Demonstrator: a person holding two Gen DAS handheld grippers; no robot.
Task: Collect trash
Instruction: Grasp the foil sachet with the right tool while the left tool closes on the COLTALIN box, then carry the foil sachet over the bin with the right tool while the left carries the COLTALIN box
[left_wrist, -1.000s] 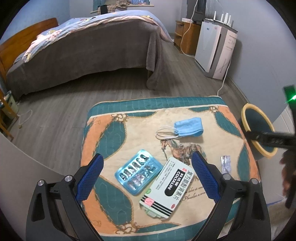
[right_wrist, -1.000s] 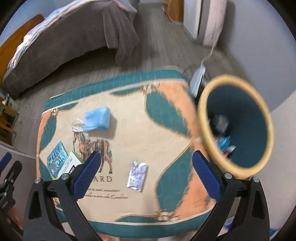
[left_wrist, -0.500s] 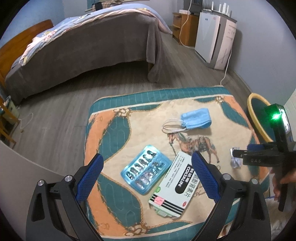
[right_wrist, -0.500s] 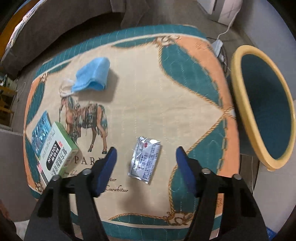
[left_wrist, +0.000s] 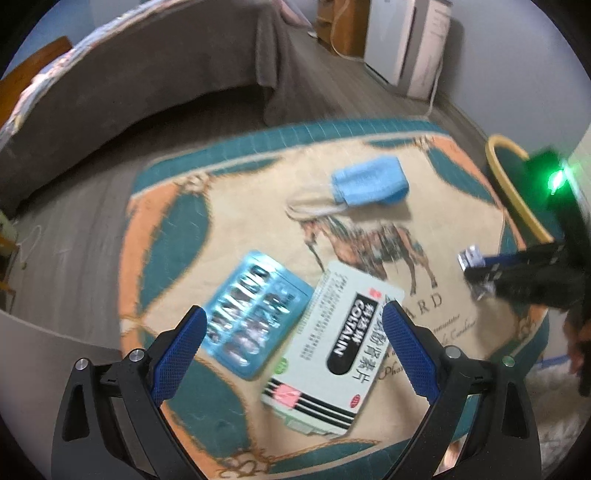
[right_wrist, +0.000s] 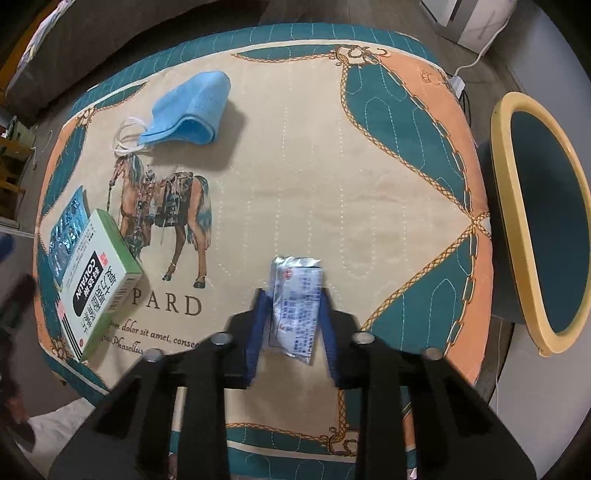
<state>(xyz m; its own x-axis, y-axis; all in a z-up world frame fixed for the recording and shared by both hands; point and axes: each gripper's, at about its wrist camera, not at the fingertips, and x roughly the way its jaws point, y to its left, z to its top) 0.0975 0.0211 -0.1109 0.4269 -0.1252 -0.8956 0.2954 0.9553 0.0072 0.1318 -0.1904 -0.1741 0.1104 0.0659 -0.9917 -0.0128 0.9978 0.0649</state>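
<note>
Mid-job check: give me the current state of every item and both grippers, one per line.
Right gripper: jaws closed on the foil sachet.
Foil sachet: gripped, crumpled.
Left gripper: jaws open, above the medicine box.
Medicine box: closed, flat on the cushion.
Blister pack: flat beside the box.
Face mask: folded, lying untouched.
Trash bin: open, beside the cushion.

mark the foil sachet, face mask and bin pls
foil sachet (right_wrist: 295, 302), right wrist view, printed middle between the fingers.
face mask (right_wrist: 192, 107), right wrist view, blue fabric centre.
bin (right_wrist: 511, 206), right wrist view, yellow rim.
</note>
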